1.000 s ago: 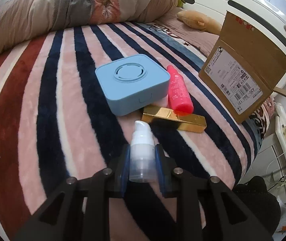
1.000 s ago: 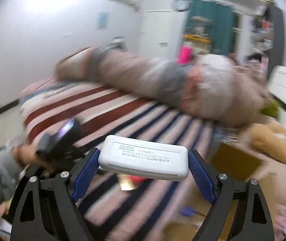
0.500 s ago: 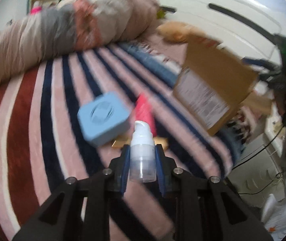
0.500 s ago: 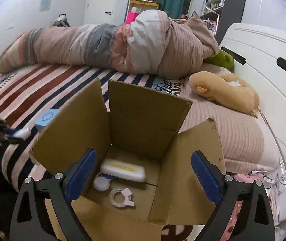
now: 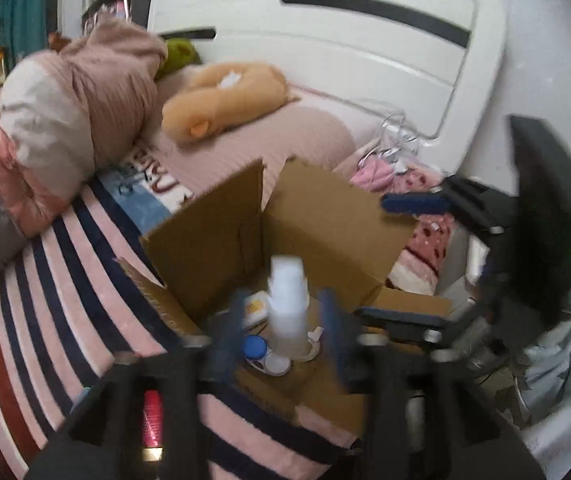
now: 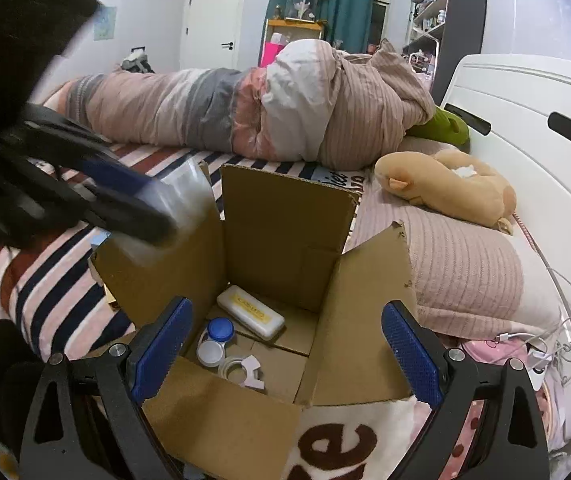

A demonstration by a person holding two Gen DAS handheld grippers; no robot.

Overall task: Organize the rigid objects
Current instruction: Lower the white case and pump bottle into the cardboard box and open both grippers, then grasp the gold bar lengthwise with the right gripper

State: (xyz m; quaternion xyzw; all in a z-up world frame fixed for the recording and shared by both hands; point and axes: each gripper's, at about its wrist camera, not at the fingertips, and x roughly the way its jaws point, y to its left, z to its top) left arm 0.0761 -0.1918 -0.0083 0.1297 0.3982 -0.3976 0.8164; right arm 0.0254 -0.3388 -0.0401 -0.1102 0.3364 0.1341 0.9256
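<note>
My left gripper (image 5: 281,328) is shut on a clear pump bottle (image 5: 288,312) with a white cap and holds it over the open cardboard box (image 5: 325,216) on the bed. It shows blurred at the left of the right wrist view (image 6: 157,204). My right gripper (image 6: 285,348) is open and empty just above the box (image 6: 285,216). Inside the box lie a white case with a yellow label (image 6: 251,317), a contact lens case with a blue cap (image 6: 215,340) and a white tape holder (image 6: 243,370). A pink bottle (image 5: 152,424) lies on the blanket below my left gripper.
A striped blanket (image 5: 45,312) covers the bed. A rolled quilt (image 6: 245,112) lies along the far side. A tan plush toy (image 6: 445,188) rests by the white headboard (image 6: 525,120). White cables (image 6: 565,320) hang at the right.
My left gripper has swung right with the pump bottle, from above the blanket items to over the box. My right gripper stays open over the box, the white case lying inside.
</note>
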